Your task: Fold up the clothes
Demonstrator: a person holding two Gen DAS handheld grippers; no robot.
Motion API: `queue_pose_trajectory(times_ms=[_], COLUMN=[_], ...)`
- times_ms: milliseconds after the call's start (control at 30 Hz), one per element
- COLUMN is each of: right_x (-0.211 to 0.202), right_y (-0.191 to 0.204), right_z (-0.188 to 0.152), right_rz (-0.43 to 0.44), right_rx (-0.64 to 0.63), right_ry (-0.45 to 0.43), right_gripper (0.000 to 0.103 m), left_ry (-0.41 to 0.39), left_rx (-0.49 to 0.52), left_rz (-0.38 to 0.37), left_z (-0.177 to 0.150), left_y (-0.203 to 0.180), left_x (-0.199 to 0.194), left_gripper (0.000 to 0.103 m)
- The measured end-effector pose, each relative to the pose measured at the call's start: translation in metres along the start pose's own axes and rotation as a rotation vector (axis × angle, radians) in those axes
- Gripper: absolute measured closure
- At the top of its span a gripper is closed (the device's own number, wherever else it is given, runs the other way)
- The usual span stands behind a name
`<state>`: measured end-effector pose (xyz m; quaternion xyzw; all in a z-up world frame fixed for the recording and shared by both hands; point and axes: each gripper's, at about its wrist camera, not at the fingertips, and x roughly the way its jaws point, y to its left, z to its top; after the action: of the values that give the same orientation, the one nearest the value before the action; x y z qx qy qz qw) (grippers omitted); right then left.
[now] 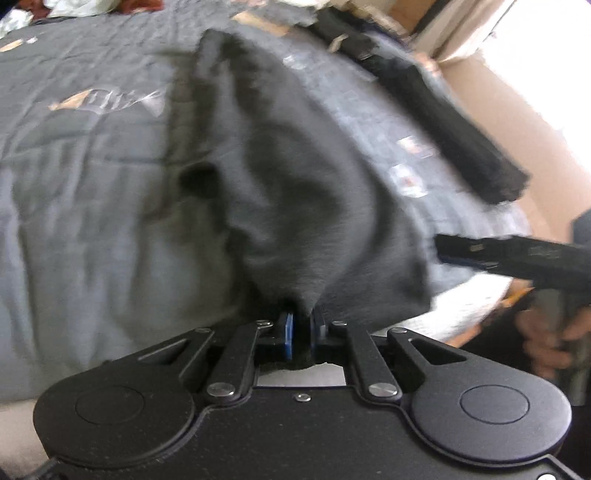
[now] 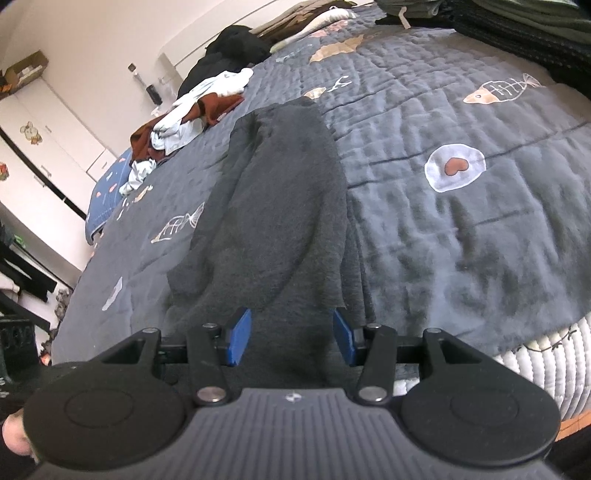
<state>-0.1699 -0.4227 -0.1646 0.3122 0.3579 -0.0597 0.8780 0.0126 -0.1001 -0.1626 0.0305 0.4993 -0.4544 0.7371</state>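
Observation:
A dark grey fleece garment (image 1: 280, 177) lies stretched along the quilt-covered bed (image 1: 74, 155). My left gripper (image 1: 302, 334) is shut on its near edge, and the cloth bunches up between the blue pads (image 1: 286, 332). The left wrist view is blurred. In the right wrist view the same garment (image 2: 280, 206) runs away from me in a long strip. My right gripper (image 2: 291, 339) is open, its blue pads (image 2: 238, 338) wide apart on either side of the garment's near end. The right gripper (image 1: 517, 254) also shows at the right of the left wrist view, held by a hand (image 1: 550, 339).
A pile of unfolded clothes (image 2: 184, 122), white, light blue and brown, lies at the bed's far left side. Dark folded garments (image 2: 517, 26) are stacked at the far right. A white wardrobe (image 2: 44, 140) stands beyond the bed. The mattress edge (image 2: 543, 362) is at the near right.

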Motion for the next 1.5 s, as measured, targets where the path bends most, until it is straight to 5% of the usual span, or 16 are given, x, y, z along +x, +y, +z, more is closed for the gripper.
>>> queue_pose_trajectory(times_ms=[100,200,267,367,500,1100,1200,1300,1500], right_x=[0.001,0.002,0.002,0.001,0.002,0.009,0.010,0.012,0.011], right_y=[0.001,0.003,0.003,0.003,0.007,0.027,0.030,0.031,0.028], right_z=[0.000,-0.001,-0.001,0.000,0.000,0.000,0.000,0.000,0.000], right_rz=[-0.004,-0.007,-0.008,-0.004,-0.003,0.035,0.050,0.055,0.057], right_rx=[-0.013,-0.025,-0.027,-0.022,-0.016,-0.012,-0.013,-0.015,-0.006], right_ry=[0.004,0.008,0.008,0.001,-0.015,-0.067,-0.068,-0.065,-0.063], right_gripper=[0.055,0.055,0.055,0.055,0.055,0.053,0.052,0.050,0.049], left_ry=[0.009,-0.046,-0.107,-0.188,-0.245,-0.301,-0.303,-0.279,-0.369], left_rx=[0.003,-0.016,-0.052,-0.157,-0.224,-0.277,-0.268,-0.272,-0.317], left_rz=[0.007,-0.034,-0.036,-0.060,0.023,0.083,0.093,0.077,0.073], left_z=[0.000,0.005,0.009,0.013,0.021,0.040,0.043,0.048,0.053], left_y=[-0.002,0.001,0.007,0.026,0.033,0.034,0.032,0.033,0.036], left_x=[0.001,-0.017,-0.030,-0.045,-0.036,0.002,0.007,0.015,0.008], left_gripper=[0.084,0.060,0.054,0.053,0.055,0.056,0.065,0.094,0.099])
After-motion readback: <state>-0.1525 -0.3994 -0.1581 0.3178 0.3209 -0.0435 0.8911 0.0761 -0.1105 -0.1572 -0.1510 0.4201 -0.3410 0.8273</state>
